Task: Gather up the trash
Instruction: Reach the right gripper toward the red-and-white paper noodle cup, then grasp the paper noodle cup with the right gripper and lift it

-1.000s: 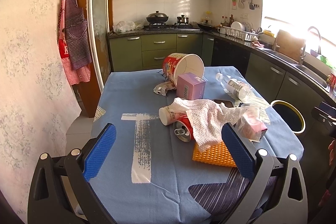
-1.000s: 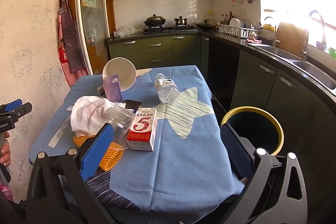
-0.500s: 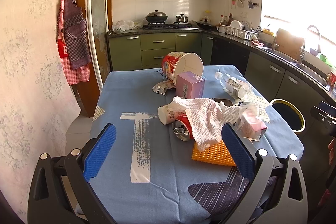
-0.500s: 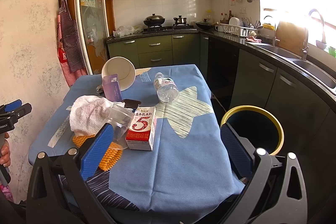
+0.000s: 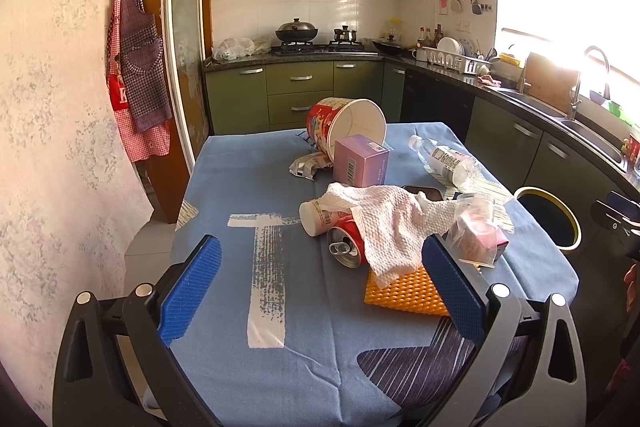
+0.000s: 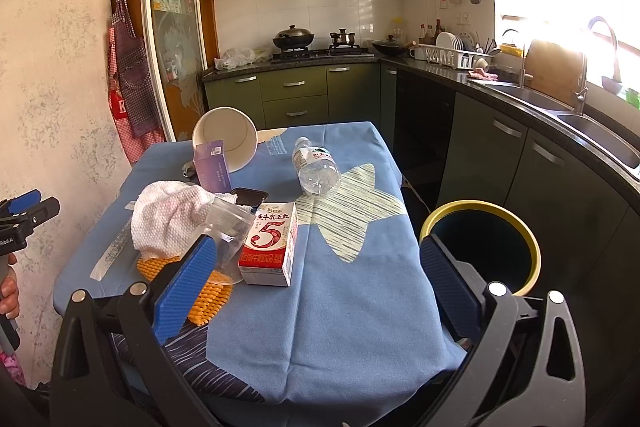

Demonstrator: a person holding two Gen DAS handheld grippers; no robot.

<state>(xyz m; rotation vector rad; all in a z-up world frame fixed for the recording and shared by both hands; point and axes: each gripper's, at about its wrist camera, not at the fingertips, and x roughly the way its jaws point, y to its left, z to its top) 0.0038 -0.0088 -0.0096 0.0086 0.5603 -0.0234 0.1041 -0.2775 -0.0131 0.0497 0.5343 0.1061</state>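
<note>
Trash lies on a blue-clothed table point(image 5: 248, 183): a red can point(image 5: 347, 243), a white cup point(image 5: 314, 217), a white cloth point(image 5: 394, 219), a purple box point(image 5: 360, 161), a tipped paper bucket point(image 5: 346, 121), a water bottle point(image 6: 316, 169), a milk carton point(image 6: 270, 245) and a clear plastic cup point(image 6: 230, 231). A yellow-rimmed bin point(image 6: 482, 247) stands on the floor right of the table. My left gripper point(image 5: 320, 287) is open and empty above the near table edge. My right gripper point(image 6: 316, 285) is open and empty, near the carton.
An orange mat point(image 5: 404, 293) lies under the cloth. A crumpled wrapper point(image 5: 306, 165) lies by the bucket. Green cabinets with a stove point(image 6: 316, 53) stand behind the table; a counter with a sink point(image 6: 592, 131) runs along the right. An apron point(image 5: 138, 79) hangs on the left wall.
Both views have crept slightly closer to the table. Nothing on the table has moved and both grippers stay open.
</note>
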